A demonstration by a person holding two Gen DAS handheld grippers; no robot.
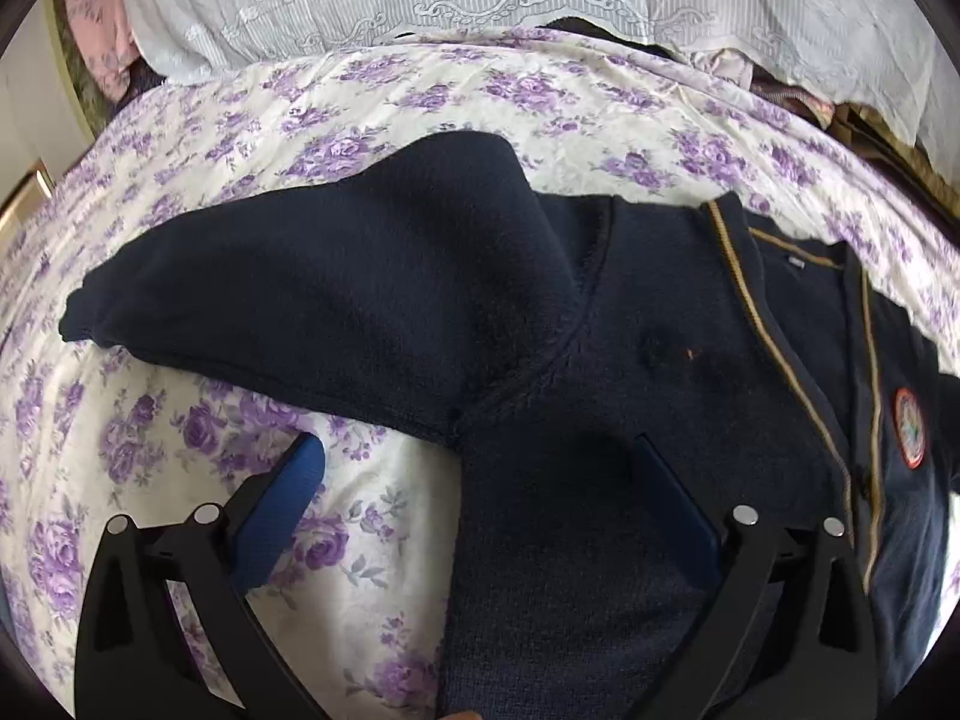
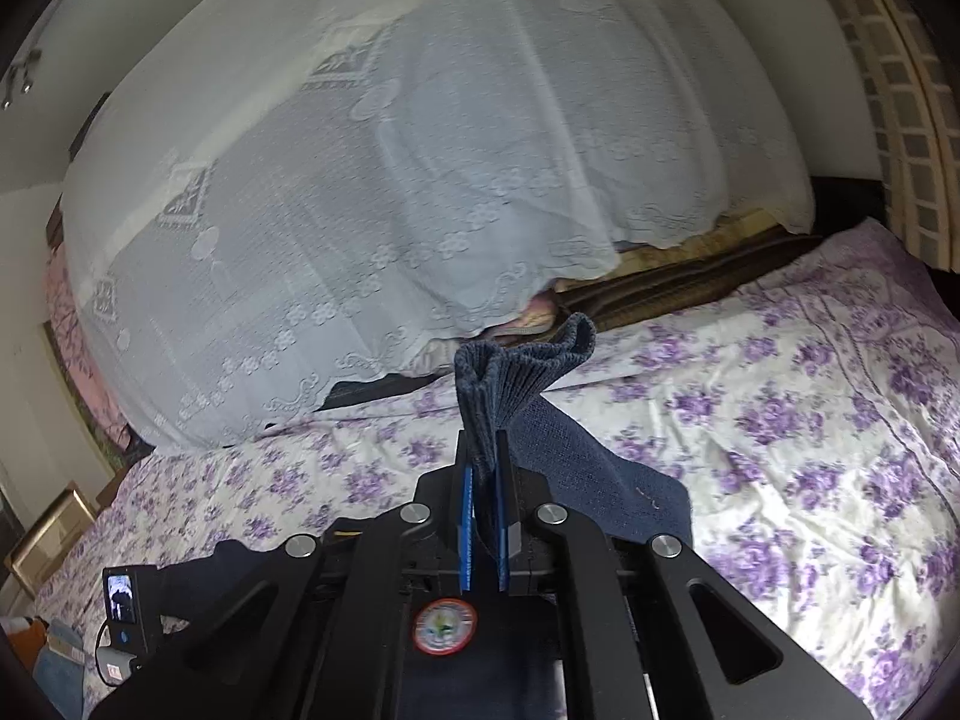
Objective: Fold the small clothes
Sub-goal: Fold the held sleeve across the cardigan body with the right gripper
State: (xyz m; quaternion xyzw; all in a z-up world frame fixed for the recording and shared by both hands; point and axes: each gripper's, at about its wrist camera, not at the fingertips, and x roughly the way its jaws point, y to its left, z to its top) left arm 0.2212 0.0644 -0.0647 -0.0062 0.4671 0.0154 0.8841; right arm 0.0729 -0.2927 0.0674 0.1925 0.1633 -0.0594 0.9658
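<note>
A small navy knit cardigan [image 1: 600, 324] with tan trim and a round red-rimmed badge [image 1: 909, 427] lies on the floral bed sheet [image 1: 180, 450]. One sleeve [image 1: 288, 288] stretches to the left. My left gripper [image 1: 480, 462] is open and hovers low over the cardigan's body near the armpit, one blue pad [image 1: 288, 498] over the sheet. In the right wrist view my right gripper [image 2: 485, 468] is shut on the ribbed cuff of the other sleeve [image 2: 522, 372] and holds it up above the bed. The badge [image 2: 444, 626] shows below it.
A white lace cover [image 2: 390, 180] drapes over piled bedding at the back of the bed. A small black camera device [image 2: 126, 600] sits at the lower left of the right wrist view. Floral sheet [image 2: 780, 420] spreads to the right.
</note>
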